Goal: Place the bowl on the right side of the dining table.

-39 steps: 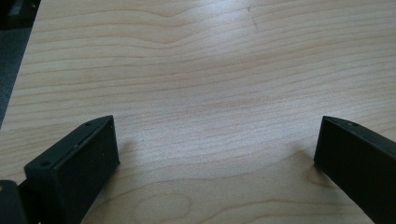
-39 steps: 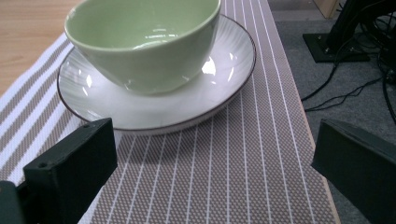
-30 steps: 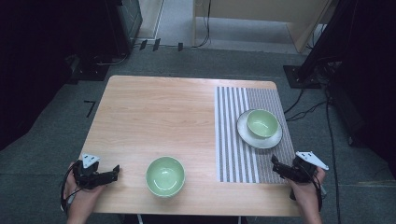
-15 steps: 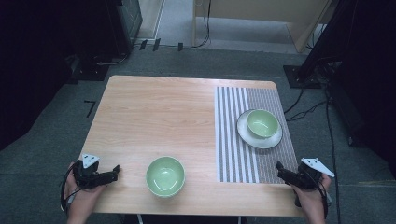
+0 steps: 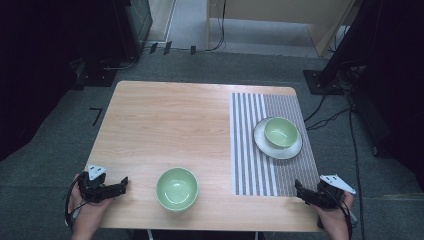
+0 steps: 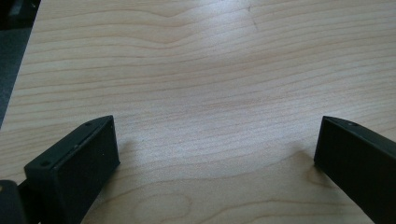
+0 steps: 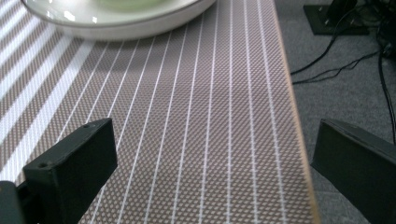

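The green bowl (image 5: 177, 188) sat upright on the bare wood of the bench (image 5: 175, 125), mouth facing up, near the front edge; being round, it had no long axis to speak of. Taking that bowl as the landmark, the left hand-held gripper (image 5: 123, 183) lay just to its left, apart from it, with its jaws pointing roughly toward the bowl's rim. In the left gripper view the left hand-held gripper (image 6: 215, 140) had its jaws spread wide over bare wood, with nothing between them.

Well to the right of the bowl lay a striped mat (image 5: 257, 150), and on it, farther back, a white plate (image 5: 265, 145) carried a second green bowl (image 5: 281, 131), also upright. The right hand-held gripper (image 5: 298, 188) rested at the mat's front right corner, well apart from the first bowl. In the right gripper view its jaws (image 7: 212, 144) stood wide and empty over the mat, with the plate's rim (image 7: 116, 25) ahead.
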`<state>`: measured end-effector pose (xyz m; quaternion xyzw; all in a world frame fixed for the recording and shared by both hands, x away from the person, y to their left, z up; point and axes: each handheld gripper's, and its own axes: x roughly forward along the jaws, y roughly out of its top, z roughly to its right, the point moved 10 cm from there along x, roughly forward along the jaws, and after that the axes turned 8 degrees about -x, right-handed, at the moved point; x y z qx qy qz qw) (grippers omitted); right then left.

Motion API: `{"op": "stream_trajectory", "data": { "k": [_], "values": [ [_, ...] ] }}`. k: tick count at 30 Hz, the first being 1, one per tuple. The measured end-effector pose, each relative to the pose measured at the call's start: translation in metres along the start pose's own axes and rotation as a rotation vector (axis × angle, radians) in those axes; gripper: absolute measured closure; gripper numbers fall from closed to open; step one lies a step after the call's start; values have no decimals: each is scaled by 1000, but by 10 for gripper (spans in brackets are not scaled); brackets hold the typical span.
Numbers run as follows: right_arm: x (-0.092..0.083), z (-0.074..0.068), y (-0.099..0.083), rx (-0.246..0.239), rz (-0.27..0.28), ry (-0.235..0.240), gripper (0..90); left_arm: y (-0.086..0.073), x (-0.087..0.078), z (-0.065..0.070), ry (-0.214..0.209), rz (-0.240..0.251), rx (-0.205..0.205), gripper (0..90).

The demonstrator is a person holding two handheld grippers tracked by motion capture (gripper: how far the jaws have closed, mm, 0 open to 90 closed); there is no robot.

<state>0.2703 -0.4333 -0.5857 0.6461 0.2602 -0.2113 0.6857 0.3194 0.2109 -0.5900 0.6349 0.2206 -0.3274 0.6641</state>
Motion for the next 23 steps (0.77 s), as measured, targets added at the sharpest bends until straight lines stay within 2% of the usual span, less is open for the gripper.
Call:
{"op": "stream_trajectory", "data": {
  "k": [4,8,14,16,23],
  "values": [
    [2,-4,-2,-7,-24,12,0,0,0,0,0,0,0,0],
    [4,-8,-7,-15,-74,25,0,0,0,0,0,0,0,0],
    [4,-9,-9,-32,-87,7,0,0,0,0,0,0,0,0],
    [4,-10,-10,-53,-97,-9,0,0,0,0,0,0,0,0],
    [3,-11,-10,-49,-93,-17,12,0,0,0,0,0,0,0]
  ]
}}
